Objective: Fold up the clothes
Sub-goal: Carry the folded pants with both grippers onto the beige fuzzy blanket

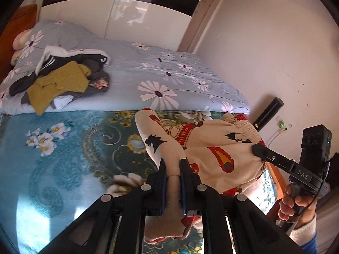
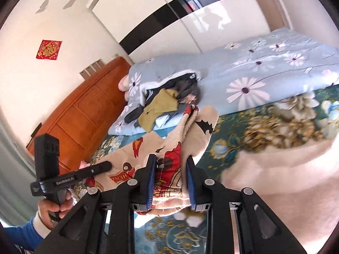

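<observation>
Both grippers, left gripper (image 1: 172,165) and right gripper (image 2: 171,165), are clamping cartoon-print pyjama trousers (image 1: 222,148) above the bed (image 1: 63,148). Next, likely laying them flat for folding.

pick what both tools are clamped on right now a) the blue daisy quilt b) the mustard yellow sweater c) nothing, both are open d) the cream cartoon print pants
d: the left tool pinches a bunched part of the cream cartoon print pants, and the right tool grips a thicker fold of the same garment, while the mustard yellow sweater lies untouched in the pile on the blue daisy quilt.
</observation>
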`<state>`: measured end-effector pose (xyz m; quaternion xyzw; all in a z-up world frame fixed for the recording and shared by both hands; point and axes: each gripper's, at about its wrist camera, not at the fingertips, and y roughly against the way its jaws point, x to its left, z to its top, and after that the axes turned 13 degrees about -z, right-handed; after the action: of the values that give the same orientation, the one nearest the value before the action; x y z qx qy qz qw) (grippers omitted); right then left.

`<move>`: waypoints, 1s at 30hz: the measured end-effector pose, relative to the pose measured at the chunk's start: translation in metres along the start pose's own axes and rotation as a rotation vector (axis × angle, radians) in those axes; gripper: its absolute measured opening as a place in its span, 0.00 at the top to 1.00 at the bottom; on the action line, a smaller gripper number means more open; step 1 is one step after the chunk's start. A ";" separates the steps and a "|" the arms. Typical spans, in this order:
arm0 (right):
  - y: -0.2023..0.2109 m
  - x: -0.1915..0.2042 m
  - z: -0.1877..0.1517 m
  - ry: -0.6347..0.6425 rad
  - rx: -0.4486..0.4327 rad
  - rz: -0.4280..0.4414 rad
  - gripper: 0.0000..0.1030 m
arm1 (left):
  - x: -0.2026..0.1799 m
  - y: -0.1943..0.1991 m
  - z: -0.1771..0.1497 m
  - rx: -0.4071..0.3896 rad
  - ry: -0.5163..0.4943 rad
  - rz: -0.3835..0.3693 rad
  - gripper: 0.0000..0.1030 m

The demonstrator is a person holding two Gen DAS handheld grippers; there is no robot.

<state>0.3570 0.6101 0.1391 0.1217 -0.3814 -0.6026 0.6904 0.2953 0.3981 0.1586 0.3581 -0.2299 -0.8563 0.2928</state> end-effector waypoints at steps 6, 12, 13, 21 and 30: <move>0.057 -0.104 0.007 -0.034 -0.065 -0.162 0.73 | -0.084 -0.115 -0.007 0.231 -0.184 0.101 0.85; 0.036 -0.208 -0.044 -0.227 0.062 -0.295 0.73 | -0.038 -0.137 -0.076 0.389 -0.149 0.157 0.84; 0.032 -0.219 -0.054 -0.261 0.072 -0.307 0.73 | -0.027 -0.133 -0.082 0.390 -0.117 0.165 0.84; 0.033 -0.247 -0.081 -0.394 0.040 -0.341 0.64 | 0.003 -0.095 -0.085 0.272 0.045 0.119 0.83; 0.073 -0.181 -0.074 -0.203 -0.119 -0.532 0.54 | -0.026 -0.059 -0.097 0.099 0.010 0.093 0.43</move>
<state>0.4643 0.7738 0.0663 0.1157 -0.3670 -0.7930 0.4723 0.3625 0.4407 0.0736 0.3654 -0.2868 -0.8275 0.3153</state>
